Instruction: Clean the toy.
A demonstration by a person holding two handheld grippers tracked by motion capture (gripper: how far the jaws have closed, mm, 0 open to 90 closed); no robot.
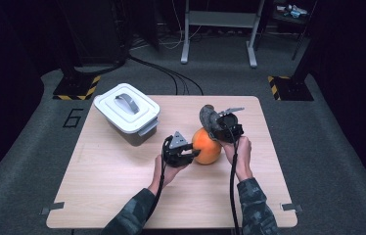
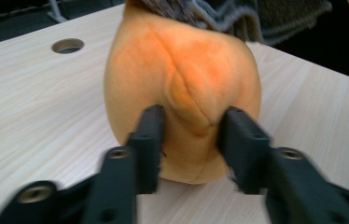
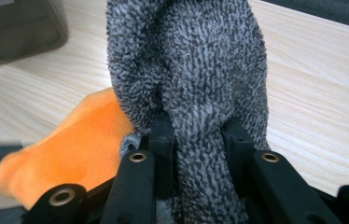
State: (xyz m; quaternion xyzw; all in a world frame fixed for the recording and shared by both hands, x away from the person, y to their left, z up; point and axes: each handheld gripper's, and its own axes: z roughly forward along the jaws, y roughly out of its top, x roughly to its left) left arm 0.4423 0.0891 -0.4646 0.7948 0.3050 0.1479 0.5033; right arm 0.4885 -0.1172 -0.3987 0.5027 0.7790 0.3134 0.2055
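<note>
L gripper (image 2: 189, 140) fingers pinch a fold of the orange plush (image 2: 182, 88), which sits mid-table (image 1: 122, 191). R gripper (image 3: 196, 140) fingers clamp the grey fuzzy cloth (image 3: 196, 60), lifted above the plush w/ its lower end touching it. White-lidded bin (image 1: 128, 113) sits back-left, well apart.

The right gripper (image 3: 193, 135) pinches a grey fuzzy cloth (image 3: 196, 60) between its jaws, with an orange soft thing (image 3: 70, 144) beside it on the wooden table (image 3: 312, 84)

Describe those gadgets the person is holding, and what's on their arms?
Each hand holds a black tool: the left gripper and right gripper have two flat black jaws with metal-ringed screw holes. A grey three-cornered plate tops each, a black cable trails back, and the sleeves are camouflage-patterned.
</note>
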